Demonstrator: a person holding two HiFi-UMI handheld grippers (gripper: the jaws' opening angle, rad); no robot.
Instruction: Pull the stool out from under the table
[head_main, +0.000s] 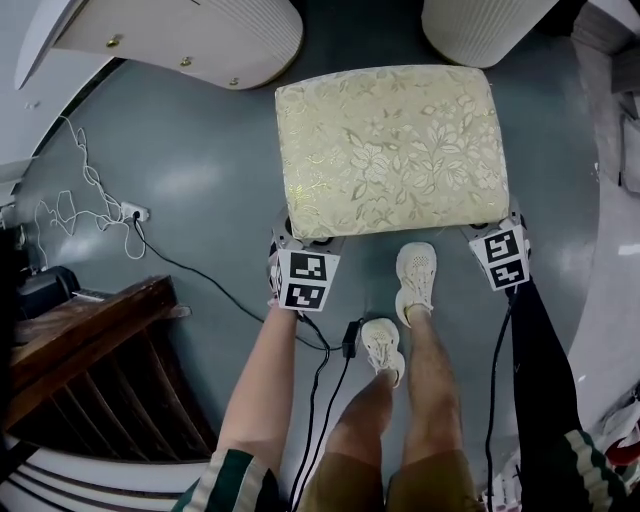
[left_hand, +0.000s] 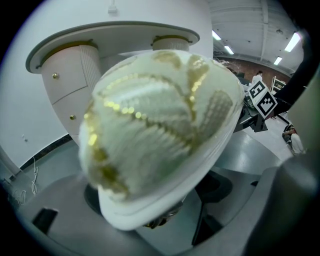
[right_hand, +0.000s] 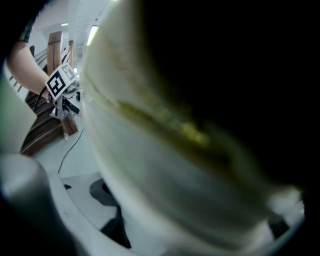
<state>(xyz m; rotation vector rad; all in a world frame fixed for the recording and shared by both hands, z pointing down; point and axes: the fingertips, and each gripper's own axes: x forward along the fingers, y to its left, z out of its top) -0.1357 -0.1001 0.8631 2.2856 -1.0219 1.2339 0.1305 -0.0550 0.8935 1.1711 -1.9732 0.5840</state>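
The stool (head_main: 390, 145) has a cream cushion with a gold flower pattern and stands on the grey floor in front of the white table (head_main: 200, 40). My left gripper (head_main: 298, 240) is shut on its near left corner, and that corner (left_hand: 160, 125) fills the left gripper view. At the near right corner sits my right gripper (head_main: 497, 232), shut on the cushion's edge (right_hand: 175, 150). Each gripper's marker cube shows in the other's view: the right one (left_hand: 263, 97) and the left one (right_hand: 60, 82).
The table's two fluted white pedestals (head_main: 190, 45) (head_main: 480, 25) stand beyond the stool. A dark wooden piece (head_main: 90, 340) is at the left, with a white socket strip (head_main: 135, 212) and cables on the floor. The person's feet (head_main: 415, 275) are just behind the stool.
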